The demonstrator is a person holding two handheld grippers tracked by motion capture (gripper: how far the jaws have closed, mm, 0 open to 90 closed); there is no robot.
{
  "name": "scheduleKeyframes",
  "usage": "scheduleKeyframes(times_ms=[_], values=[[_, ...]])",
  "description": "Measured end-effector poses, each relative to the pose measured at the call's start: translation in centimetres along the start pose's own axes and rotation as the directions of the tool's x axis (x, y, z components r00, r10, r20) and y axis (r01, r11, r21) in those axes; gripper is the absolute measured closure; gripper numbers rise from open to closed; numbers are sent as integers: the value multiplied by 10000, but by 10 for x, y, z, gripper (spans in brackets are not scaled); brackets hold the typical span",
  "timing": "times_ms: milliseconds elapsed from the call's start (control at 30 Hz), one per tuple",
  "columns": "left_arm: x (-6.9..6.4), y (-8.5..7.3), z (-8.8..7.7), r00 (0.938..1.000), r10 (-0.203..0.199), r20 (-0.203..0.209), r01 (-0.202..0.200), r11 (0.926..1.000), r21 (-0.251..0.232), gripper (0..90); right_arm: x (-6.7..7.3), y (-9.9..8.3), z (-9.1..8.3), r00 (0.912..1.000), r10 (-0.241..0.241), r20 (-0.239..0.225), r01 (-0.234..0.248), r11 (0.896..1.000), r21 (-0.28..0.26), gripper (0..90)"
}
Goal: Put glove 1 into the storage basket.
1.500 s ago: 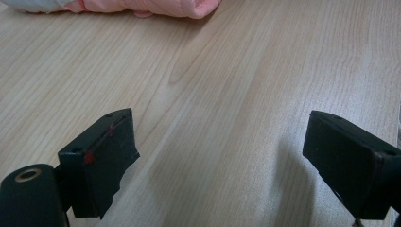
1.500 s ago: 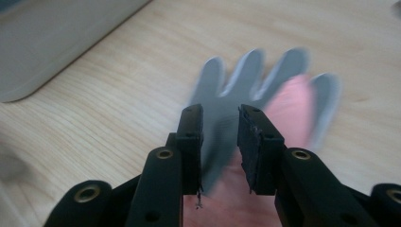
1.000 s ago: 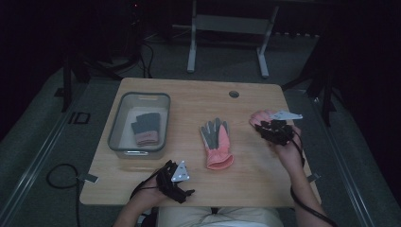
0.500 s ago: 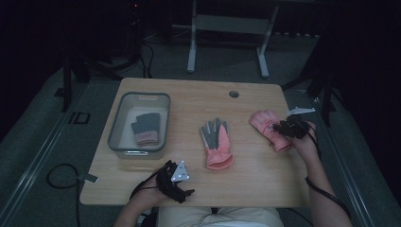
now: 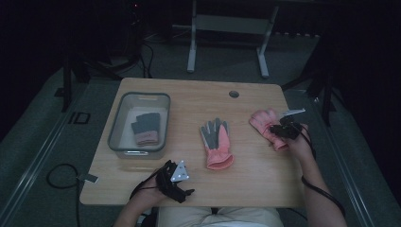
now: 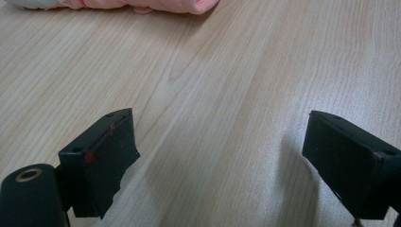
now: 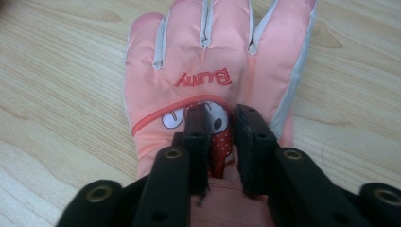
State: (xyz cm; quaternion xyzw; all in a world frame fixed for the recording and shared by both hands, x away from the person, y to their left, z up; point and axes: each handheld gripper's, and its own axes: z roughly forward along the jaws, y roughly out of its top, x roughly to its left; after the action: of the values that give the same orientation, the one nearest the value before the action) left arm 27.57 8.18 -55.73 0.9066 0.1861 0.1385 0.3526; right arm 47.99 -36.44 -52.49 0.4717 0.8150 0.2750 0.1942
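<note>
Right gripper (image 7: 221,124) pinching a fold of the pink padded fabric glove (image 7: 213,61) with grey finger seams and a cartoon print; jaws just closed further, narrow now, fabric bunched between the pads. Glove lying flat on the pale wooden table (image 5: 255,175), back side up, near the right edge, fingers pointing away from the jaws. In the high view, same gripper (image 5: 280,131) on top of that glove (image 5: 261,120).

Left gripper (image 6: 220,156) resting near the front edge of the table, jaws wide apart with bare wood between the pads, nothing held.

Further out, a second pink and grey glove (image 5: 216,144) lying palm up in the middle of the table, well apart from both grippers. At the left, a clear plastic rectangular bin (image 5: 119,124) with a dark grey glove (image 5: 145,128) inside.
</note>
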Motion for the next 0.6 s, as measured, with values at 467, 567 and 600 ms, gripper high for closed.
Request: scheduleKeyframes(times_ms=[467,567,600], values=[[1,-1,-1,10000,-46,-19,46,9999,-93,102,23,15,-35,9954,804,517,-779,9958,-479,860],[2,-1,-2,9999,-87,-69,86,9999,-119,102,33,21,-52,9911,1173,630,-1116,9899,-871,860],[2,-1,-2,9999,-94,-67,93,9999,-121,101,38,23,-61,9887,1357,640,-1283,9858,-1084,860]])
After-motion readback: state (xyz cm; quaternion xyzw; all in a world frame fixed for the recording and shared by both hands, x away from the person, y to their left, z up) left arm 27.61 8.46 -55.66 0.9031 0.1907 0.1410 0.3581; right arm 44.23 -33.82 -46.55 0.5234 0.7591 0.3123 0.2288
